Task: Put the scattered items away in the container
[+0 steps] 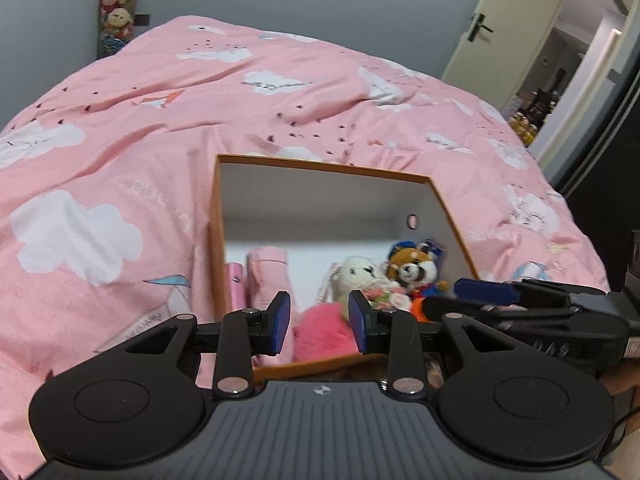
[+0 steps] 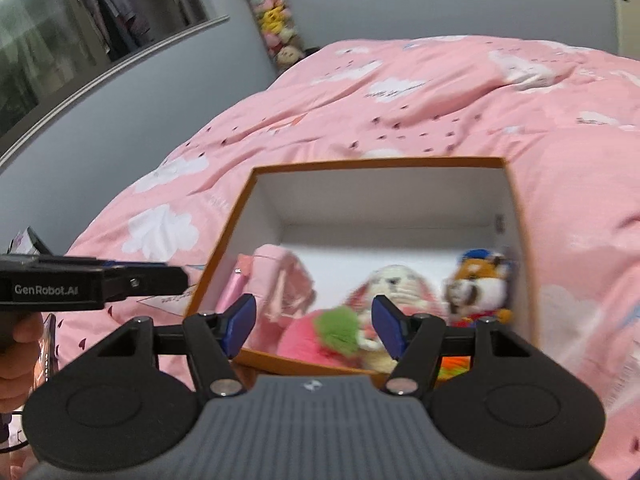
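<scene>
An orange box with white inside [image 1: 320, 194] [image 2: 376, 196] stands open on the pink bed. In it lie a white bunny plush [image 1: 358, 276] [image 2: 394, 286], a brown raccoon plush [image 1: 414, 270] [image 2: 478, 288], a pink strawberry plush [image 1: 320, 334] [image 2: 308, 340] with green top [image 2: 338, 330], and a pink pouch [image 1: 268, 280] [image 2: 280, 276]. My left gripper [image 1: 319, 322] is open and empty over the box's near edge. My right gripper [image 2: 314, 326] is open and empty, also over the near edge. The right gripper shows at the right of the left wrist view [image 1: 520, 304].
The pink cloud-print duvet [image 1: 140, 128] [image 2: 440, 92] covers the bed all around the box. A hanging column of plush toys [image 1: 118, 4] [image 2: 274, 20] is by the far wall. An open door [image 1: 516, 40] is at the right. A mirror [image 2: 80, 32] is at the left.
</scene>
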The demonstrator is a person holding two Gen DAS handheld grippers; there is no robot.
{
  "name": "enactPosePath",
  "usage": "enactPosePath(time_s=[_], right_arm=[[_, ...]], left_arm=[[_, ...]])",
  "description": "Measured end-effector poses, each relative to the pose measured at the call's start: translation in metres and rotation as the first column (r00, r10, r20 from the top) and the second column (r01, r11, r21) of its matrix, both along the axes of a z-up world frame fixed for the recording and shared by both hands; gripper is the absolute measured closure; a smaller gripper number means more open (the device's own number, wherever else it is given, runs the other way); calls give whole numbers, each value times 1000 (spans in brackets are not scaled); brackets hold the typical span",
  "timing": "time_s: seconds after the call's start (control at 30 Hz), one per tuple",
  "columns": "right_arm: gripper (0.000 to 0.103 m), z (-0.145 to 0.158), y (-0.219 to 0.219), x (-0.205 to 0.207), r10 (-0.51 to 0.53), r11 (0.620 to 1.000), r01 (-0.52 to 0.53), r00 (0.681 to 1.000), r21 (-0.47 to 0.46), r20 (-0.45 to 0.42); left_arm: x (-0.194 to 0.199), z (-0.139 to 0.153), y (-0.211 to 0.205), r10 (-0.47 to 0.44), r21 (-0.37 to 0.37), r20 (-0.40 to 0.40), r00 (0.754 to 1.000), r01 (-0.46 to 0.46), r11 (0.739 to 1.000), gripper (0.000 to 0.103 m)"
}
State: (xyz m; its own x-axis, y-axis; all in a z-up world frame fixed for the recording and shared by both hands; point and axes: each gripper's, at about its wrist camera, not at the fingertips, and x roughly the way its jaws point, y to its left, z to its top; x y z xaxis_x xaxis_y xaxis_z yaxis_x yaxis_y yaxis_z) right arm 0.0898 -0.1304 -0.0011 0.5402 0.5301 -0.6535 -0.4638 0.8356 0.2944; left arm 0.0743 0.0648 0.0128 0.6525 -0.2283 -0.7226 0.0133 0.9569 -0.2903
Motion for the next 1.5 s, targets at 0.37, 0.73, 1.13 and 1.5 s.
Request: enactPosePath(time_s=[0.37, 0.73, 1.13, 1.5], right_arm=[[49, -8, -82, -31, -185, 981, 181, 981, -68, -65], [52, -79, -110, -44, -226, 974, 207, 914, -92, -336], [52, -109, -94, -42, -108, 990, 141, 867, 30, -487], [71, -81, -26, -73, 234, 957, -269, 938, -110, -257]], left_arm=[[-9, -28, -41, -188, 8, -70, 980, 189, 982, 66], [-7, -79, -69, -280, -13, -215, 935, 284, 959, 66], [-14, -87, -53, -224, -27, -276, 935, 226, 974, 65], [-22, -75, -34, -172, -26, -258, 951, 171, 985, 65]])
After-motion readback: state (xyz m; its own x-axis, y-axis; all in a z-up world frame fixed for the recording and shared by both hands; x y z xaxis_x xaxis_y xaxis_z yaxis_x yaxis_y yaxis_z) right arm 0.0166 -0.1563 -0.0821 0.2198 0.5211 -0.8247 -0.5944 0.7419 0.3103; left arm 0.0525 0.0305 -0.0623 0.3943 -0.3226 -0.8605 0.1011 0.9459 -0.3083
